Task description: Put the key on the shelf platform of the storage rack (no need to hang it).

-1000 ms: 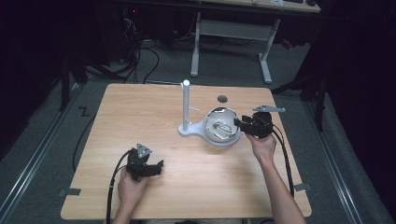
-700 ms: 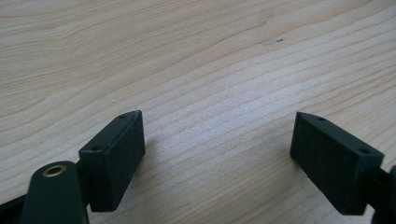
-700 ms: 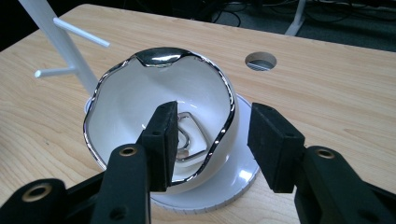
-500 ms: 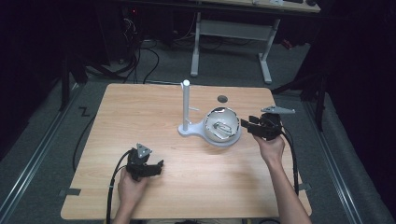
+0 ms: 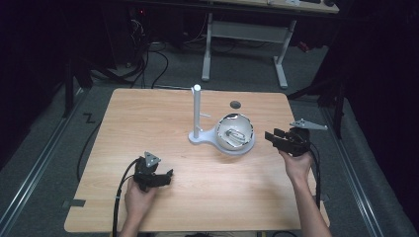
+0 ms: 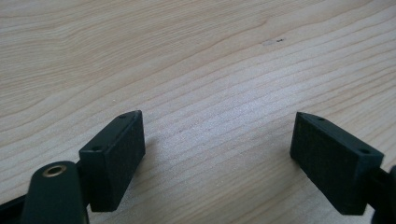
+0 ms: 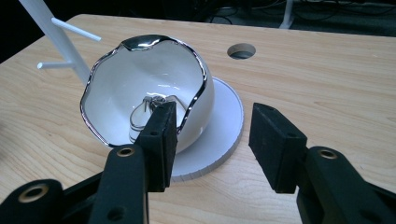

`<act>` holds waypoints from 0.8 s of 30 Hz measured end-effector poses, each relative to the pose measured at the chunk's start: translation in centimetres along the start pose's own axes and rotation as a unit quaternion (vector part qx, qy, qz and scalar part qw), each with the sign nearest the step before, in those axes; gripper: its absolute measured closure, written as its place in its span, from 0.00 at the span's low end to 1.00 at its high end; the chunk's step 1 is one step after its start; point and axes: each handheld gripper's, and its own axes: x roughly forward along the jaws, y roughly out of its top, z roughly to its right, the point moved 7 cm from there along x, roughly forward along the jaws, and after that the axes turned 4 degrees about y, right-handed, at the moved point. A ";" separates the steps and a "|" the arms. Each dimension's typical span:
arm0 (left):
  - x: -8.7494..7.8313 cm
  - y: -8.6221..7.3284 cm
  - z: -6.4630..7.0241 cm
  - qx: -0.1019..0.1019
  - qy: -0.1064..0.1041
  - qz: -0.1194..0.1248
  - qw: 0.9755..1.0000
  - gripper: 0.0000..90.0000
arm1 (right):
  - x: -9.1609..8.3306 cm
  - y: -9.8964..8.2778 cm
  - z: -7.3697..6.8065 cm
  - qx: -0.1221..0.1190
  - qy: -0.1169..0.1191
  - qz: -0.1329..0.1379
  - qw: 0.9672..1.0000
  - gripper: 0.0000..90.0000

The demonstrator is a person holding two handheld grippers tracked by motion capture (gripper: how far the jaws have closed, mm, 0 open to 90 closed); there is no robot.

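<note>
A white eggshell-shaped bowl (image 5: 236,132) with a silver rim sits on the round plate (image 7: 219,135) of a white stand. A thin wiry metal piece (image 7: 144,109) lies inside the bowl (image 7: 149,88). My right gripper (image 5: 270,137) hovers just right of the bowl and points at it. It is open, its jaws have just been opening, and nothing lies between them (image 7: 212,116). My left gripper (image 5: 168,177) rests low at the table's front left. It is open over bare wood (image 6: 217,126).
The stand's upright post (image 5: 197,111) with short pegs rises left of the bowl. A round hole (image 5: 235,104) is cut in the wooden table (image 5: 148,123) behind the bowl. Dark floor, cables and another table's legs lie beyond the far edge.
My right gripper has drawn back to the right, from the bowl's rim to a short gap away from it. The left gripper has stayed put.
</note>
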 end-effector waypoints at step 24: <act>0.0 0.0 0.0 0.001 0.000 0.000 1.000 0.20 | -3.7 -2.5 1.0 0.014 -0.004 0.021 1.000 0.58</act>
